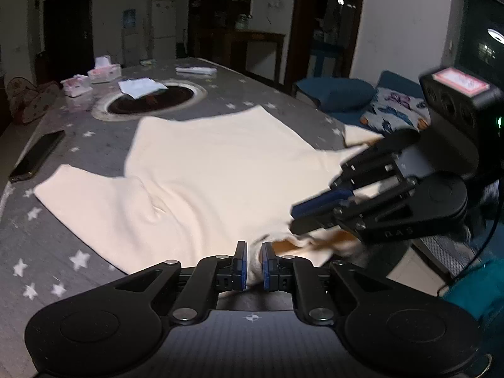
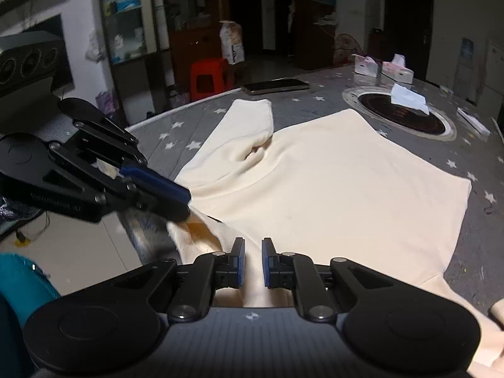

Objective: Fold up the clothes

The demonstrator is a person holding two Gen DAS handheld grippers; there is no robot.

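A cream, soft-knit long-sleeved garment [image 1: 217, 170] is spread flat across the grey star-patterned cloth covering the bench [image 1: 78, 132], with its near edge at the bench rim closest to both cameras. One sleeve [image 2: 249, 119] is laid out towards the far left side in the right wrist view, ending near a dark flat phone [image 2: 277, 85] that lies on the cloth.

The left tongs [image 1: 254, 263] are drawn nearly together, and a fold of the cream fabric is pinched between the blue pads [image 1: 241, 263] at the near edge. The right tongs [image 2: 253, 263] are likewise narrowed to a small gap, with a ridge of the same fabric caught between them. The two grips are set close beside each other along the collar end, where a darker tan lining [image 1: 283, 245] is exposed; in the dim light it cannot be told for certain whether this is the neck opening.

Beyond the garment, a round dark inset plate [image 2: 406, 115] ringed in pale metal is sunk into the bench, and a folded white paper [image 2: 408, 97] is laid across its edge. Two pink-and-white tissue boxes [image 2: 382, 67] are placed further back. A red plastic stool [image 2: 208, 77] is seen on the floor past the bench.
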